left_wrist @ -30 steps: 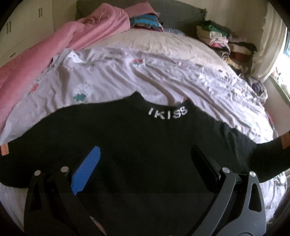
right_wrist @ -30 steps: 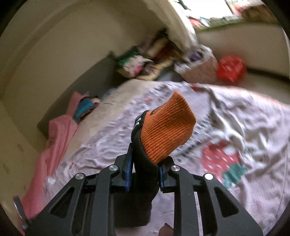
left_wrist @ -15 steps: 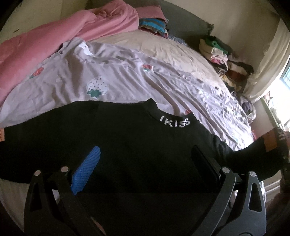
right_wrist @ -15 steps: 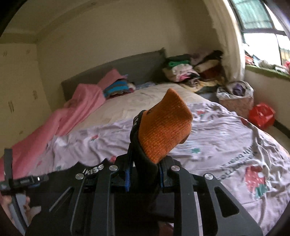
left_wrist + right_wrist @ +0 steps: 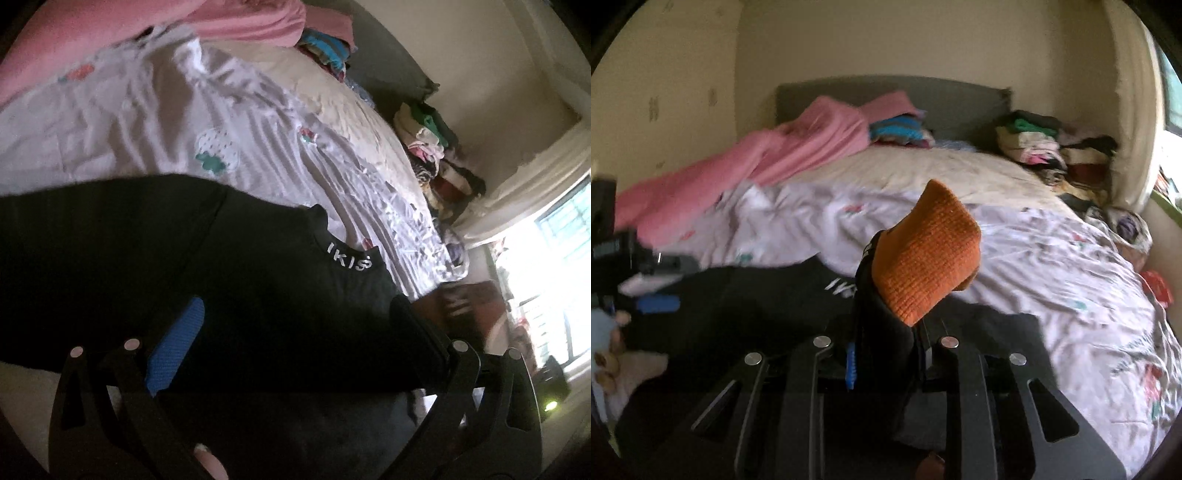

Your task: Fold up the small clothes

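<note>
A black sweater [image 5: 240, 280] with white "IKISS" lettering on its collar lies spread on the bed. My left gripper [image 5: 295, 328] is open and hovers over the sweater's body, its jaws wide apart. My right gripper [image 5: 886, 354] is shut on the sweater's sleeve, whose orange cuff [image 5: 927, 254] sticks up above the jaws. The sweater's body [image 5: 757, 291] shows behind it. The sleeve end and the right gripper appear blurred at the right of the left wrist view [image 5: 458, 306].
The bed has a pale strawberry-print sheet [image 5: 258, 147], a pink blanket [image 5: 757, 166] at the far left and a grey headboard [image 5: 960, 103]. Piles of folded clothes [image 5: 1034, 144] sit at the far right corner. A window [image 5: 554, 266] is at the right.
My right gripper has carried the orange-cuffed sleeve inward, toward the sweater's body. My left gripper has swung, so the collar now sits further right in its view.
</note>
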Demonstrator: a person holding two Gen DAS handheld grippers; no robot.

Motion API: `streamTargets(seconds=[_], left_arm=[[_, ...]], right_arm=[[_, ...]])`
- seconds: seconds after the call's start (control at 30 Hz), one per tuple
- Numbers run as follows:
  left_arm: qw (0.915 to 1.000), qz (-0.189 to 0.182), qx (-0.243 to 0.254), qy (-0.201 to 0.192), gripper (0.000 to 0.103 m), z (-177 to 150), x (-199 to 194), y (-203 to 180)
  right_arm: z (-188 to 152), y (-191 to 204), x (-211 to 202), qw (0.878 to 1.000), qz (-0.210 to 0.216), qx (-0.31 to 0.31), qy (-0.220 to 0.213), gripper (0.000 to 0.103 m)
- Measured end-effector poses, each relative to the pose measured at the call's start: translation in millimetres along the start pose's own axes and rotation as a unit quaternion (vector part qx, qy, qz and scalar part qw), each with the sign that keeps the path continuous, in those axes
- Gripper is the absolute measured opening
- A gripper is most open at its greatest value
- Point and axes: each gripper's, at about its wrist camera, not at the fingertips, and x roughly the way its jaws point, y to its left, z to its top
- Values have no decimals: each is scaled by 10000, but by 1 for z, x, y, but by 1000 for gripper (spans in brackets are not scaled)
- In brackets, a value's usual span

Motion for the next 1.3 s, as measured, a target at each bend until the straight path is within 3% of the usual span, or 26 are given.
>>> streamTargets(seconds=[0.17,0.37,0.5,0.63,0.7,0.8,0.87,0.93,1.07,1.17,1.3], left_arm=[[9997,-162,-197,51,92,2,2,14],[9974,-354,-454,427,80,-5,22,30],[9948,-442,-593,699,70,-13,37,37],[9955,-361,-410,773,68,-20,43,32],[9961,-249,-241,811,68,-23,46,26],[9969,33,48,787,56,-30,53,16],[9964,163,276,781,42,-35,59,6],[9957,98,445,802,8,-38,65,-3],[9946,4,921,476,7,-38,54,-26],[9934,-305,1108,60,6,-29,21,-41],[9921,-177,1211,-270,6,-19,-8,-41]], right_arm=[[-14,47,29,9982,256,-411,342,25],[-31,81,34,9930,929,-545,481,55],[-39,81,24,9878,1376,-348,648,66],[-46,58,7,9837,1626,186,745,68],[-49,42,-4,9845,1551,384,725,69],[-53,17,-17,9869,1298,668,688,69],[-57,-4,-26,9874,1107,926,649,69],[-57,-20,-30,9874,961,1092,627,69],[-58,-53,-45,9881,585,1324,522,69],[-58,-76,-53,9881,245,1467,401,69],[-58,-93,-53,9866,6,1591,375,69]])
